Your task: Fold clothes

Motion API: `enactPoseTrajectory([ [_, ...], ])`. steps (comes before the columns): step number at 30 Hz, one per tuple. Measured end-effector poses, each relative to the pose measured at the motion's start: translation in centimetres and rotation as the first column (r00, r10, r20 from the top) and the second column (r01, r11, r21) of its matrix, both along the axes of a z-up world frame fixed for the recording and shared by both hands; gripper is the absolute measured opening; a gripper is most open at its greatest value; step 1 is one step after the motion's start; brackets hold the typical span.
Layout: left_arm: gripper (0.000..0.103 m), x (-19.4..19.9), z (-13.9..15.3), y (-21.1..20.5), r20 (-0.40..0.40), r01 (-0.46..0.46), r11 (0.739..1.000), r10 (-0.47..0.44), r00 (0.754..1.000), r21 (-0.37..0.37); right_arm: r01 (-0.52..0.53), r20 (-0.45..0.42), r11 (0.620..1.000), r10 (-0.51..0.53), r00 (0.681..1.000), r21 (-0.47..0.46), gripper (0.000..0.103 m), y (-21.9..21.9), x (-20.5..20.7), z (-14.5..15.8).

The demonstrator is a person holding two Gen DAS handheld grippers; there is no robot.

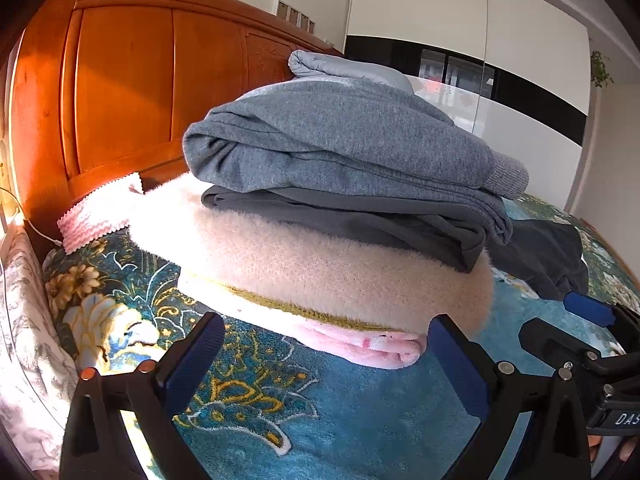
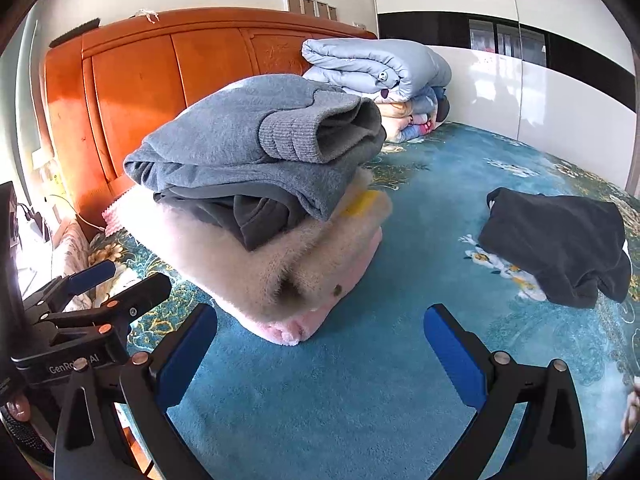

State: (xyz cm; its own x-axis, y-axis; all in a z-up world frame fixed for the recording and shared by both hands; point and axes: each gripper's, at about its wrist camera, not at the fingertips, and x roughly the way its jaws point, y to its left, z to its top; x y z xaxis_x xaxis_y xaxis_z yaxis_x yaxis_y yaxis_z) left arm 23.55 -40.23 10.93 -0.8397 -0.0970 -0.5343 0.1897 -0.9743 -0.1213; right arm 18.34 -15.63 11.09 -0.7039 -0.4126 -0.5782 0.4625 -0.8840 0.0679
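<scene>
A bed [image 2: 360, 380] covered by a teal flowered spread is seen. A stack of folded clothes [image 2: 256, 200] is carried on it, a pink fleece piece [image 1: 360, 344] lying lowest. A dark garment [image 2: 560, 248] is laid apart to the right. Folded quilts [image 2: 384, 76] are piled near the wooden headboard [image 2: 152, 80].

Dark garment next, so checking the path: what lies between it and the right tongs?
Only bare blue bedspread between the dark garment and right tongs, in the right wrist view.
</scene>
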Motion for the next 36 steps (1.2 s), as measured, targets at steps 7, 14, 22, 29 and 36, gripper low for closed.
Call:
enactPoseTrajectory([
  [7, 0.103, 0.0, -0.2, 0.6, 0.0, 0.006, 1.0, -0.006, 1.0, -0.01, -0.008, -0.02, 0.999, 0.008, 1.0, 0.031, 0.103, -0.3, 0.5, -0.2],
  [14, 0.103, -0.2, -0.3, 1.1, 0.001, 0.014, 1.0, -0.014, 1.0, -0.02, -0.021, -0.009, 0.999, 0.021, 1.0, 0.029, 0.103, -0.5, 0.4, -0.6],
  [22, 0.103, -0.2, -0.3, 1.4, 0.005, 0.009, 1.0, -0.009, 1.0, -0.027, -0.042, -0.006, 0.998, 0.043, 0.999, 0.036, 0.103, -0.7, 0.6, -0.7],
  [29, 0.103, -0.3, -0.3, 1.3, 0.015, 0.01, 1.0, -0.01, 1.0, -0.019, -0.04, -0.007, 0.998, 0.041, 0.999, 0.047, 0.103, -0.9, 0.5, -0.8],
  [36, 0.103, -0.4, -0.2, 1.3, 0.009, 0.004, 1.0, -0.004, 1.0, -0.025, -0.044, 0.01, 0.998, 0.043, 0.999, 0.034, 0.103, -0.7, 0.3, -1.0],
])
